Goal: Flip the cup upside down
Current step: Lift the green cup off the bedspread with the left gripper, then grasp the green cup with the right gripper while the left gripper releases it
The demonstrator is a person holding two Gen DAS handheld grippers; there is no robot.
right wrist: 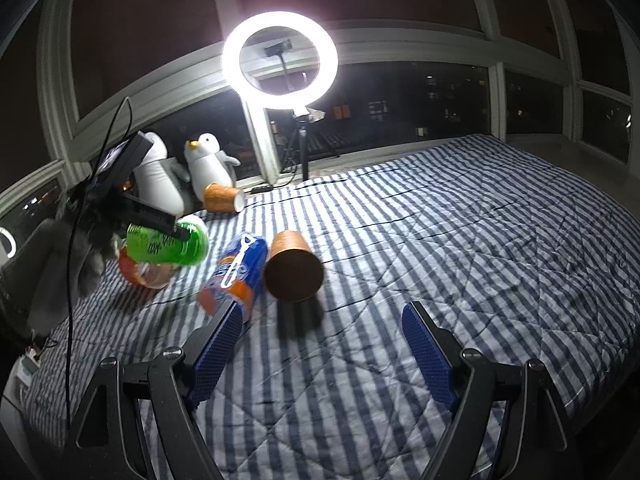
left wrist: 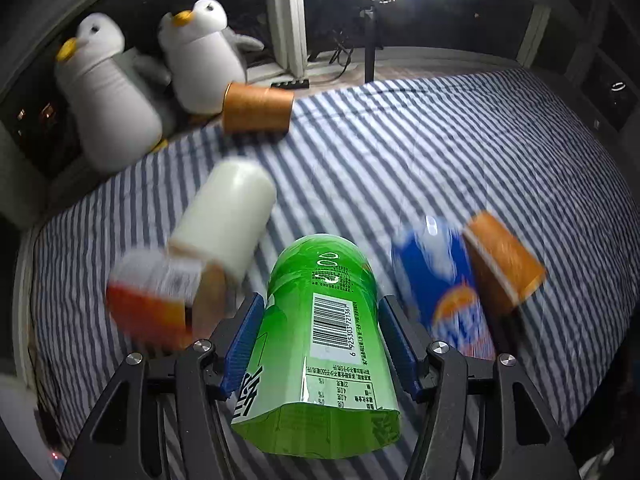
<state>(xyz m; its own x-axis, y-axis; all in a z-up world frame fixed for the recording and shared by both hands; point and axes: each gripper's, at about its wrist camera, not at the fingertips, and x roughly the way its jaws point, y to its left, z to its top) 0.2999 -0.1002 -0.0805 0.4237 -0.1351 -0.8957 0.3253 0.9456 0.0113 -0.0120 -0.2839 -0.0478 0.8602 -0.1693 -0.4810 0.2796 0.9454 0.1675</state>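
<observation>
Green cup (left wrist: 320,336) is sitting clenched between the blue pads of the left hand-held gripper (left wrist: 320,336), lying sideways above the striped bed (left wrist: 440,152), its cut rim facing the camera. From the right wrist, the right hand-held gripper (right wrist: 324,356) is hanging spread and empty, near a brown paper cup (right wrist: 294,266). The thin wall could be buckling or slipping mid-turn, I'd guess.

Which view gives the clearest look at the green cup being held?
The left wrist view: the green cup fills the centre, sharp, its barcode readable, clamped between the left gripper pads. In the right wrist view the cup is small, blurred and partly covered by that gripper. The right gripper is open and empty.
</observation>
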